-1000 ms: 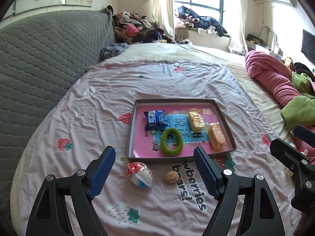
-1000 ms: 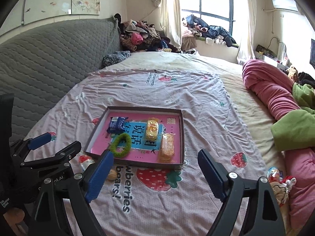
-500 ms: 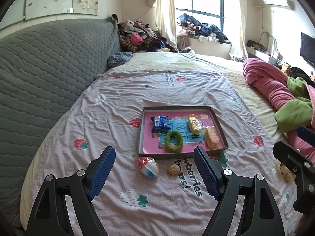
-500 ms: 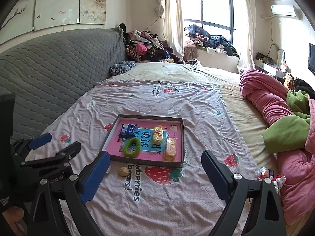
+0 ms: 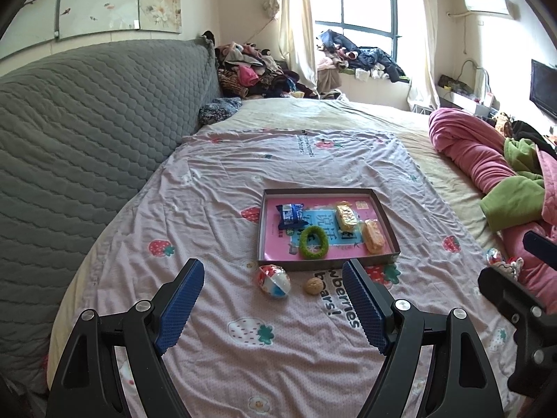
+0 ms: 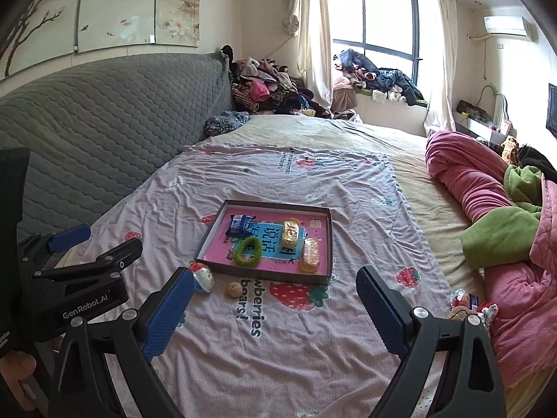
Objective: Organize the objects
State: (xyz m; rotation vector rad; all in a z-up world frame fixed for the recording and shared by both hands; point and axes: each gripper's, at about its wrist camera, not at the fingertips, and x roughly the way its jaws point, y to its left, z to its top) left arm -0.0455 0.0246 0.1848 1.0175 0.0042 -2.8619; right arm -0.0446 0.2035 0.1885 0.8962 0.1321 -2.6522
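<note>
Walnut (image 5: 313,285) and toy ball (image 5: 274,281) are being framed ahead of the spread, empty left gripper (image 5: 272,308), nearer than the likewise released right gripper (image 6: 275,308).

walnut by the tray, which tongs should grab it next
Left. The walnut lies between the open left tongs, roughly centred ahead. For the right tongs it sits off to their left, close to the left finger. Both are empty.

left gripper (image 5: 272,299): drew back from the tray (image 5: 389,219), jaws wide
right gripper (image 6: 275,304): pulled back and rose too, jaws wide
</note>
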